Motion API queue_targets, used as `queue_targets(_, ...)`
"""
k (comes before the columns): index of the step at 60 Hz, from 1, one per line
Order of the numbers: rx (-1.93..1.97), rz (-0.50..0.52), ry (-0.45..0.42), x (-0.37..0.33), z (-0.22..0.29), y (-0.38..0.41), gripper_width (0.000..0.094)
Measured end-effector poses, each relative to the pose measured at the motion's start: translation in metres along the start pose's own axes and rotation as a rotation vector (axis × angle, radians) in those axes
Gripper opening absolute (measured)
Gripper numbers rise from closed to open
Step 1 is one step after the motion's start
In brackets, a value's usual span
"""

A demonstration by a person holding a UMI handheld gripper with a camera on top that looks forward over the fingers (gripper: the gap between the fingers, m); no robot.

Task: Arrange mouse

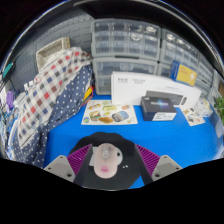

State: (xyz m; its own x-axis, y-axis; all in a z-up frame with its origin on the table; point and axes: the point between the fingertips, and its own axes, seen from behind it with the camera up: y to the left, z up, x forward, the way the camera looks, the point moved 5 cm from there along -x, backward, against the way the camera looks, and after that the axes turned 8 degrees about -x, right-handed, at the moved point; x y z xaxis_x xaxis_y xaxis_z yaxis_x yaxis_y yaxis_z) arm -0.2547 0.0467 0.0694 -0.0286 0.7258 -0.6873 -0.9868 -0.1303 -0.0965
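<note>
Between hand-held gripper [105, 166] fingers: pale mouse [103, 160] (rounded).

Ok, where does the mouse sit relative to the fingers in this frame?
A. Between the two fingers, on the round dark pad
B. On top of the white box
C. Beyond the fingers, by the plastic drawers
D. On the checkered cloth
A: the mouse lies on the round dark pad, between the fingers of the gripper, with a gap at each side.

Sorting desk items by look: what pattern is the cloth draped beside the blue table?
A red, white and dark blue check, seen in the gripper view on the cloth.
</note>
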Motion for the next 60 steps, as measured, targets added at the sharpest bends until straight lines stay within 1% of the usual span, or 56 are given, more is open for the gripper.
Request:
queue_targets(9, 0.046, -0.026, -0.062, -0.063, 0.013, -0.029, 0.0836)
queue_targets(17, 0.076, -0.046, -0.116, -0.125, 0.013, -0.066, 0.0838)
queue_targets(29, 0.063, -0.075, -0.188, -0.205, -0.006, -0.129, 0.083)
queue_targets(34, 0.04, -0.085, -0.216, -0.23, -0.022, -0.153, 0.0825)
queue_targets(42, 0.024, -0.07, -0.221, -0.259, -0.054, -0.18, 0.0825)
queue_targets(51, 0.023, -0.064, -0.198, -0.279, -0.089, -0.197, 0.0823)
queue_targets(60, 0.047, -0.031, -0.202, -0.292, -0.104, -0.204, 0.0821)
